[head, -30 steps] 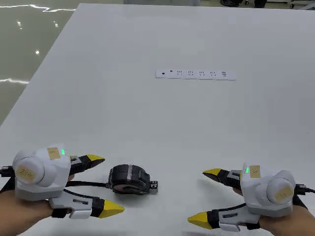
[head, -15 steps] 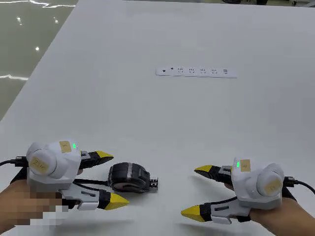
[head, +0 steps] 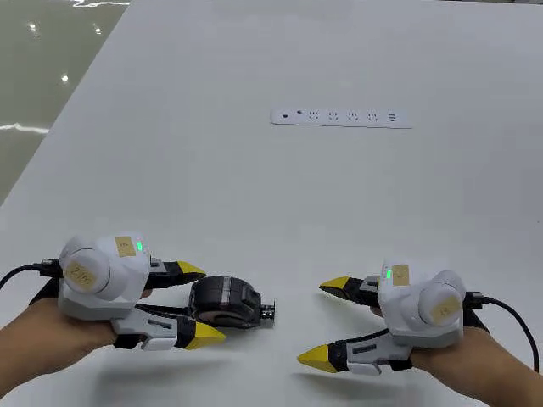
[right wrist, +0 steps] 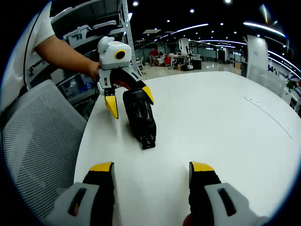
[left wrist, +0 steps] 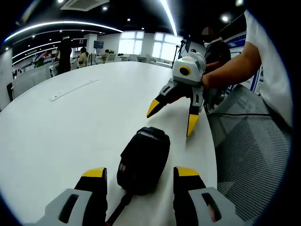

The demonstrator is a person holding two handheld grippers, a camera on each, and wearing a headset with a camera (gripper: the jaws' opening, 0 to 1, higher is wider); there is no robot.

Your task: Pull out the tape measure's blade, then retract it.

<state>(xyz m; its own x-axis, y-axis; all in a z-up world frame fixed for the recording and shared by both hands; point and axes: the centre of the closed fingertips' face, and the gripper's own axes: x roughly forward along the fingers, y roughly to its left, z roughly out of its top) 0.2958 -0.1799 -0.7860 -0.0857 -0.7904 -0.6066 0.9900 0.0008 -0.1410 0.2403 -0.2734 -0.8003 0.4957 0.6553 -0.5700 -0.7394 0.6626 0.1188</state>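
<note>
Left gripper (head: 204, 303): jaws spread wide, straddling the tape measure (head: 227, 302); the left gripper view shows a gap on both sides, so no grip. Tape measure lies flat on the white table (head: 254, 195), blade tip at the case mouth, pointing toward the right gripper (head: 322, 321). Right gripper: jaws open, empty, near that end but apart. Power strip (head: 341, 118) sits farther up the table, well apart.

white table (head: 212, 170), grey mesh chair (right wrist: 37, 136), bright ceiling lights (left wrist: 167, 16).

matt plastic tape measure (head: 222, 301), smooth table (head: 254, 195)
</note>
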